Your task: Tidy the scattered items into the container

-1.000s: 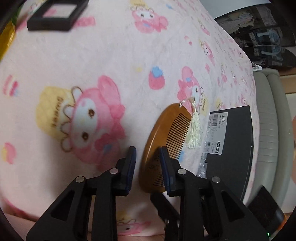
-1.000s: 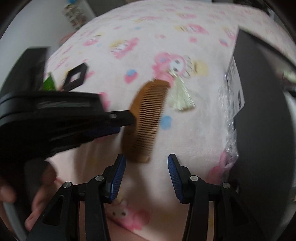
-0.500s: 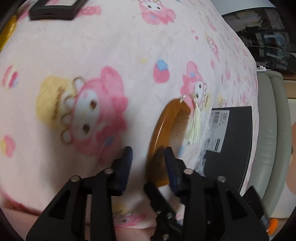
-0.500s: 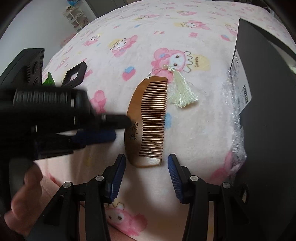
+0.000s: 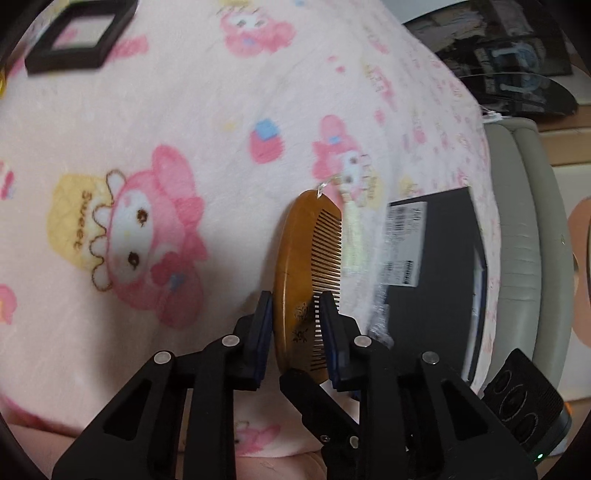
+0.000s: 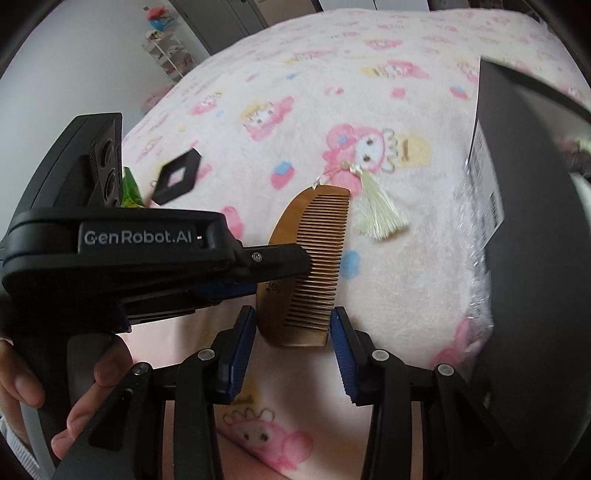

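A brown wooden comb (image 5: 295,273) with a pale tassel (image 5: 352,236) lies on the pink cartoon blanket (image 5: 147,129). My left gripper (image 5: 295,306) has a finger on each side of the comb's near end, close against it. In the right wrist view the comb (image 6: 314,251) and its tassel (image 6: 380,214) show with the left gripper reaching in from the left over its spine. My right gripper (image 6: 293,325) is open and empty, its fingers just short of the comb's near end. The dark container (image 6: 532,229) stands to the right.
A black square frame (image 5: 79,35) lies far left on the blanket, also in the right wrist view (image 6: 177,177). A green packet (image 6: 131,190) sits beside it. The container (image 5: 439,277) has a barcode label and bubble wrap. A grey cushioned edge (image 5: 528,236) borders the right.
My left gripper has moved forward over the comb's near end and narrowed around it. The right gripper has come closer to the comb and stayed open.
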{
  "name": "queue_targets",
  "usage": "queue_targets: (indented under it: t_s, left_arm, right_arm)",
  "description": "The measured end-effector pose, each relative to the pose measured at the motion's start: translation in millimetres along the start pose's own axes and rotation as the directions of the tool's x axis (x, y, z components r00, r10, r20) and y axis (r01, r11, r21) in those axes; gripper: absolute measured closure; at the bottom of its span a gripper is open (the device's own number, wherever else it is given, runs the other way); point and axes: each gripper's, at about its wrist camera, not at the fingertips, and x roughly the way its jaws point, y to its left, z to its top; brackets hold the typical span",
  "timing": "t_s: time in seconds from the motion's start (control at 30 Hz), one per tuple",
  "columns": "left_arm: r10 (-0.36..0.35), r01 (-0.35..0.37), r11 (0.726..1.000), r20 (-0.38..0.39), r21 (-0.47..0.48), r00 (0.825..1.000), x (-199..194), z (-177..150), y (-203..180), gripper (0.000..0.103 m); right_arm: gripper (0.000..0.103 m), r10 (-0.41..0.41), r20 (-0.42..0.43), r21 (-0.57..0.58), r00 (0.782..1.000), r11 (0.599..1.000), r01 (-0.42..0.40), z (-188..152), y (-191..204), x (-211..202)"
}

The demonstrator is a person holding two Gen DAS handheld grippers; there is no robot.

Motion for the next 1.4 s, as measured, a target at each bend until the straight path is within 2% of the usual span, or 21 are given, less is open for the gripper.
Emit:
queue_targets:
  t_s: [0.2,0.33,0.47,0.57,0.67,0.7,0.83,1.03,1.17,1.3,1.4]
  left_arm:
    - [-0.092,0.09,0.992,0.019,0.091,0.996,-20,-2,-50,0.079]
    - [-0.141,0.138,0.97,0.003,0.202,0.99,-23,-12,-100,0.079]
    - [-0.164,0.174,0.942,-0.059,0.288,0.985,-6,-28,-149,0.079]
    - [-0.143,0.166,0.941,-0.097,0.294,0.985,18,-36,-169,0.079]
    - [-0.102,0.136,0.948,-0.131,0.288,0.986,41,-45,-176,0.079]
    - [-0.083,0.121,0.949,-0.137,0.29,0.987,47,-48,-177,0.082]
    - [-0.007,0.048,0.951,-0.133,0.305,0.991,53,-57,-174,0.086]
    - [0.043,-0.009,0.951,-0.103,0.309,0.994,51,-52,-167,0.086]
    - [0.064,-0.038,0.949,-0.074,0.314,0.995,46,-49,-170,0.086]
    - [0.065,-0.051,0.944,-0.032,0.326,0.997,44,-50,-176,0.086]
    - [0.066,-0.055,0.945,-0.023,0.323,0.998,45,-48,-175,0.086]
  right_arm:
    - [0.066,0.008,0.07,-0.009,0.998,1.0,-0.007,11,0,-52]
    - [0.066,-0.044,0.153,-0.044,0.987,0.998,0.051,11,-9,-100]
    - [0.066,-0.102,0.229,0.02,0.968,0.995,0.1,1,-37,-139]
    - [0.066,-0.118,0.244,0.098,0.963,0.991,0.096,-6,-70,-153]
    - [0.066,-0.092,0.215,0.182,0.972,0.982,0.052,-9,-105,-152]
    - [0.066,-0.097,0.203,0.204,0.974,0.978,0.055,-8,-112,-152]
    - [0.065,-0.183,0.165,0.238,0.969,0.961,0.14,-12,-127,-152]
    - [0.065,-0.212,0.172,0.277,0.962,0.948,0.159,-9,-138,-162]
    - [0.065,-0.254,0.159,0.22,0.954,0.951,0.216,3,-133,-161]
    - [0.065,-0.324,0.061,0.159,0.944,0.937,0.311,14,-143,-131]
    - [0.065,-0.316,0.004,0.155,0.949,0.937,0.312,16,-150,-114]
